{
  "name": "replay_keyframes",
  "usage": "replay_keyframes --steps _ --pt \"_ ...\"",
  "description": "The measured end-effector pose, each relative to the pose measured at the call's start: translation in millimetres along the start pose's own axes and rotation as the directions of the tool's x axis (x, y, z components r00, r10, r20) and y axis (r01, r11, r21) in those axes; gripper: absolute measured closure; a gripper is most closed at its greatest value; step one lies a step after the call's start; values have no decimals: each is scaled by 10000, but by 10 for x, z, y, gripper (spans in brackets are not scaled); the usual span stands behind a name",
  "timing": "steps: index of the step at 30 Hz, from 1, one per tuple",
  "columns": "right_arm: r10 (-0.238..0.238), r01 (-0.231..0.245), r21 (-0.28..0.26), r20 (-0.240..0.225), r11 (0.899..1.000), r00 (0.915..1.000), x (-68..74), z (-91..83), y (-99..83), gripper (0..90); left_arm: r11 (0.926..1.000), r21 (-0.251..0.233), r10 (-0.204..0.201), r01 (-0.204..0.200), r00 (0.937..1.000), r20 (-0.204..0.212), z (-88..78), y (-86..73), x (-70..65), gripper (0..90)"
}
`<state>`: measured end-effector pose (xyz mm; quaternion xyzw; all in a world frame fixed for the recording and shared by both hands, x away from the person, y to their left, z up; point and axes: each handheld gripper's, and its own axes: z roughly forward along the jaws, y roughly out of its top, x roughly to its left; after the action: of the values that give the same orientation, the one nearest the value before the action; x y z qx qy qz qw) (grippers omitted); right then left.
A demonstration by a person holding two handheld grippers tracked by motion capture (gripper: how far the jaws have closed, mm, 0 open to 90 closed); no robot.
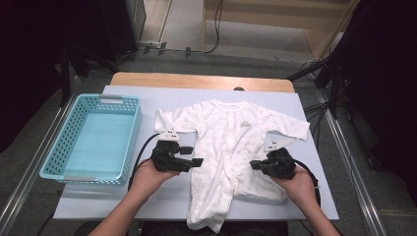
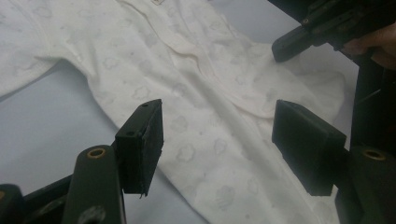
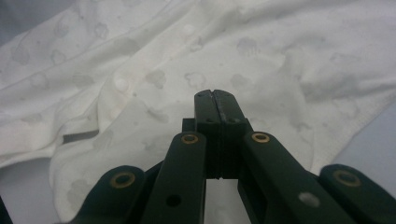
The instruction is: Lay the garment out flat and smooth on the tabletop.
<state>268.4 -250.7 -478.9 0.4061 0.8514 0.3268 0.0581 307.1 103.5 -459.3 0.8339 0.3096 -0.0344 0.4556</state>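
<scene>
Right gripper [image 3: 216, 100]: jaws clenched pad to pad, nothing visible between them, tips above the white baby romper [image 1: 231, 147] near its right leg. Left gripper [image 2: 219, 140]: jaws released, spread wide, hovering over the romper's left edge, no cloth pinched. Romper lies flat, front up, sleeves spread, on the pale blue table cover [image 1: 147, 96]. A turquoise plastic basket [image 1: 59, 147] stands left of it, apart from the garment.
</scene>
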Motion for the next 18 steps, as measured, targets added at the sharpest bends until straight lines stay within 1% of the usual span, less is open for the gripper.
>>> replay_keyframes --steps 4,8,9,10,11,14,16,17,18 --pt "-78 78 -274 -18 9996 10000 -31 -7 89 878 10000 5 -72 72 9999 -116 -30 -36 3 342" --pt "-31 27 -199 -207 9998 9998 -47 19 143 877 9999 25 -131 131 9998 -179 -56 -77 4 342" --pt "-189 185 -262 -181 9995 9997 -54 26 148 877 9999 17 -154 154 9997 -214 -62 -89 1 342" --pt "-243 237 -283 -198 9993 9995 -67 30 151 876 9999 47 -165 166 9996 -234 -73 -99 -2 342" --pt "-154 148 -234 -273 9996 9995 -80 31 155 875 9998 1 -188 188 9995 -258 -82 -111 -5 342" --pt "-63 57 -131 -530 9999 9986 -130 47 149 773 9998 5 -216 217 9992 -322 -126 -141 -7 342" --pt "-17 9 -97 -844 10000 9964 -164 62 132 689 9996 -65 -262 260 9990 -357 -148 -148 -5 342" --pt "-66 59 -83 -951 9999 9954 -179 67 118 643 9994 -141 -314 309 9989 -358 -158 -147 -2 342" --pt "-104 100 -46 -1061 9999 9943 -191 75 98 616 9994 -148 -307 302 9988 -370 -164 -143 4 342"
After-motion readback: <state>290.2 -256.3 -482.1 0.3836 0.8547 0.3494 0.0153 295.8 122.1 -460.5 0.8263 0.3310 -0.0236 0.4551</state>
